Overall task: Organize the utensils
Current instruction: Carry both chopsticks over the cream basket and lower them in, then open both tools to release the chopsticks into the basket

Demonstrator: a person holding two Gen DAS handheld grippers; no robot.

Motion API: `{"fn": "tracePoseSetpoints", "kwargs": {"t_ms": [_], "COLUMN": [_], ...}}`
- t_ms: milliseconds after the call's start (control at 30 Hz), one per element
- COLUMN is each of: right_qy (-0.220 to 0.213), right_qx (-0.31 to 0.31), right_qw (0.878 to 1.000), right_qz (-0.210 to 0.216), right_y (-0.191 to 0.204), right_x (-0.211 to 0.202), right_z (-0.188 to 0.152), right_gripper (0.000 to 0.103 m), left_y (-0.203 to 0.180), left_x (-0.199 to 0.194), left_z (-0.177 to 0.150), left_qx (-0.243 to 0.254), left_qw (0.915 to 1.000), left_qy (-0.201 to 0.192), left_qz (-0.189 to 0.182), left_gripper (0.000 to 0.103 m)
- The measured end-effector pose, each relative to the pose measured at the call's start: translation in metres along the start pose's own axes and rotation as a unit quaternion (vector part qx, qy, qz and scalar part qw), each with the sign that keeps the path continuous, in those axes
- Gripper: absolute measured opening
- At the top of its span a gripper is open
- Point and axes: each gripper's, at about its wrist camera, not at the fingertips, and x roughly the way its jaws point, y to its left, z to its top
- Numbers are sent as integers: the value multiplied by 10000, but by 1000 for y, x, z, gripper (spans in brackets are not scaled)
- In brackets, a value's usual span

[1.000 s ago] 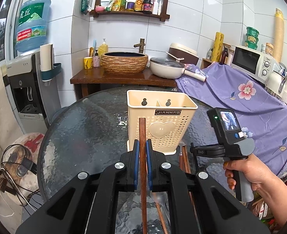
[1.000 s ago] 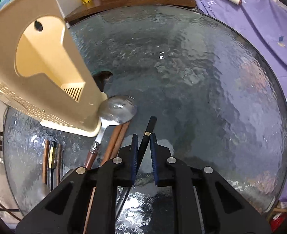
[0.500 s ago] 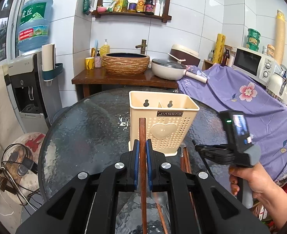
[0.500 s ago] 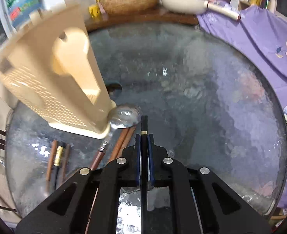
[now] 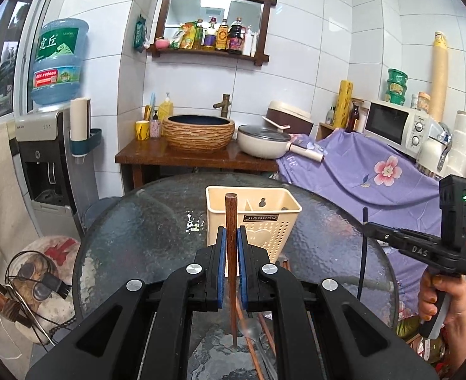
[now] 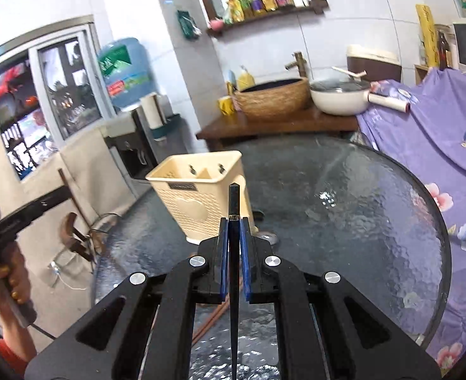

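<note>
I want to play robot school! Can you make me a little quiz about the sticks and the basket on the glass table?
1. True or false: the left gripper is shut on a brown chopstick.
2. What colour is the chopstick in the right gripper? A) red B) black C) white
3. Fill in: the cream utensil holder stands on the round glass ____.

Key: 1 true. 2 B. 3 table.
</note>
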Motion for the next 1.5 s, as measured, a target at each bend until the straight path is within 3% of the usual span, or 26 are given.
{"fn": "tracePoseSetpoints", "kwargs": {"t_ms": [267, 500, 833, 1067, 1233, 1500], "right_qy": [-252, -284, -805, -1337, -1348, -730], "right_qx": [-231, -173, -224, -225, -238, 160], "right_qw": [9994, 9992, 9963, 9903, 9884, 9948], "right_qz": [75, 237, 178, -290, -655, -695], "right_y": [19, 29, 57, 73, 69, 37], "right_x": [-20, -16, -26, -18, 17, 84], "right_z": [15, 48, 149, 202, 198, 141], "right_gripper": [8, 8, 8, 8, 8, 8], "left_y": [-5, -2, -8, -18, -17, -8], "left_x": [0, 6, -1, 17, 58, 111], "left_z": [14, 41, 133, 187, 178, 126], "left_qx": [27, -26, -125, -159, -226, -239], "left_qw": [10000, 9999, 9986, 9952, 9959, 9974], "left_qy": [-75, -56, -489, -906, -679, -118], "left_qz": [-10, -125, -158, 334, 550, 673], "left_gripper": [7, 7, 7, 7, 7, 7]}}
